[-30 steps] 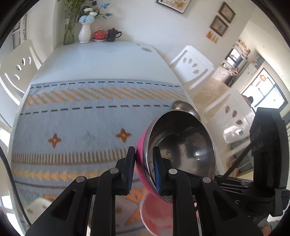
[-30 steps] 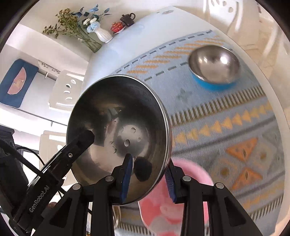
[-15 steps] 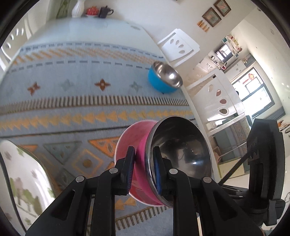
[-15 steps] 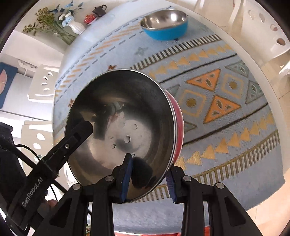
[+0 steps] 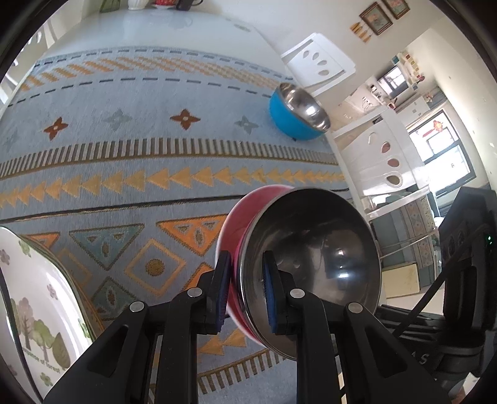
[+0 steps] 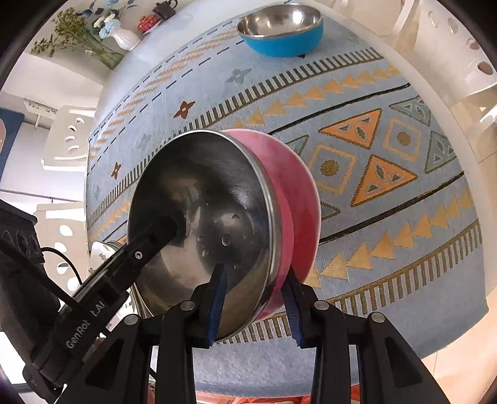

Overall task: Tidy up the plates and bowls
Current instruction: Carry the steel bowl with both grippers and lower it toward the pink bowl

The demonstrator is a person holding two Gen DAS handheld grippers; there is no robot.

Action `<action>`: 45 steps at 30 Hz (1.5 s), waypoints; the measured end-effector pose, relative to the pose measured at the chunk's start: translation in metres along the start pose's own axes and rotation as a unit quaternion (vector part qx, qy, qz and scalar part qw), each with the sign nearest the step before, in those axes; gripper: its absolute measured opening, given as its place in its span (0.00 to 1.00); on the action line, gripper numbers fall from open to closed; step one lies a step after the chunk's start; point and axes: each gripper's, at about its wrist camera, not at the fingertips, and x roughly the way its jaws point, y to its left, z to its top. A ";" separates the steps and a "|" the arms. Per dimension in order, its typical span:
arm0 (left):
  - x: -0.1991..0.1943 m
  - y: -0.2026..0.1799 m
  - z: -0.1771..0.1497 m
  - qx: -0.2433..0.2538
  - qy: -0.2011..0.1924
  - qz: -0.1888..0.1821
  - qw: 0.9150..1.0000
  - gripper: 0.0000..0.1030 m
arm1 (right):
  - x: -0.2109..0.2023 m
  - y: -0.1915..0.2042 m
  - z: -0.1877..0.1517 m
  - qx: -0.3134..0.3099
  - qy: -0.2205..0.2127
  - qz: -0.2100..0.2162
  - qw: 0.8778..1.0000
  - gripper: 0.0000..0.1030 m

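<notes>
A pink bowl (image 5: 310,248) with a steel inside hangs tilted between both grippers, low over the patterned mat (image 5: 124,155). My left gripper (image 5: 245,264) is shut on its rim, one pad inside and one outside. My right gripper (image 6: 254,279) is shut on the opposite rim of the same pink bowl (image 6: 202,202). A second pink dish (image 6: 307,192) shows right behind the bowl's bottom; I cannot tell whether they touch. A blue bowl (image 5: 295,115) with a steel inside stands upright at the mat's far right. A white plate (image 5: 37,310) printed with trees lies at the near left.
The table's edge (image 6: 466,174) runs close on the right of the bowl. White chairs (image 5: 320,62) stand around the table. A vase of flowers (image 6: 124,37), a red pot and a dark teapot stand at the far end. The blue bowl (image 6: 279,28) is well beyond the held one.
Both grippers came down and toward the near edge with the pink bowl still held. The pink dish, first seen below on the mat, now sits right behind the bowl.
</notes>
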 end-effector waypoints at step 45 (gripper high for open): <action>-0.020 0.013 -0.001 -0.026 0.011 0.007 1.000 0.25 | -0.024 -0.007 0.037 0.032 0.028 0.000 0.999 0.35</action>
